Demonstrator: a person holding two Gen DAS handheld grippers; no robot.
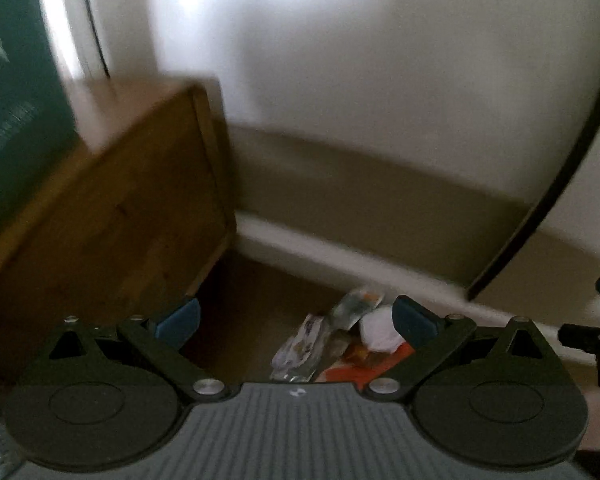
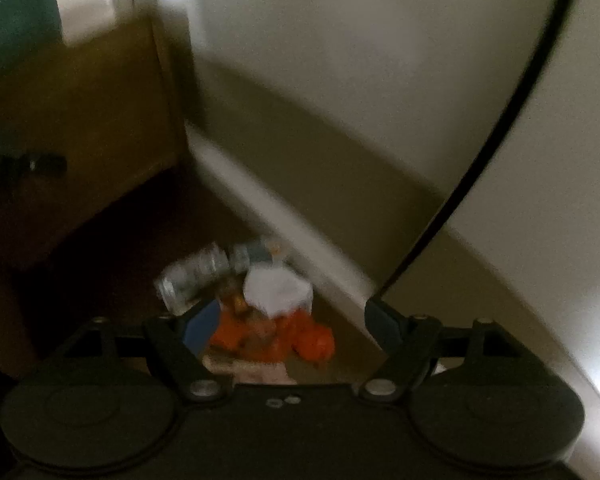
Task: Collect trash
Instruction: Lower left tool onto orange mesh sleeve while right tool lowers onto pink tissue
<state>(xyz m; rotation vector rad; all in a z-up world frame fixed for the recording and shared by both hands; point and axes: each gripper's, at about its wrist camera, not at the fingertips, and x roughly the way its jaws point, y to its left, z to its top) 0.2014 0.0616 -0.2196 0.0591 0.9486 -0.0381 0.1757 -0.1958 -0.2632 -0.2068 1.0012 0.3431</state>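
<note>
**Light, crumpled litter waits at the skirting board**

Left wrist view: the left gripper hangs with jaws spread, empty, over the trash pile beside the skirting board.

Right wrist view: the right gripper, jaws likewise apart, frames the white wad and orange wrapper. Both look soft and featherlight; pinch a raised fold.

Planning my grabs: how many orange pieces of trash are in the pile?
2, as far as the blur allows: a flat orange wrapper left, under the white crumpled paper, and an orange crumpled lump right. More may be hidden beneath.

The trash pile lies on the floor against the baseboard, right of the wooden cabinet.
</note>
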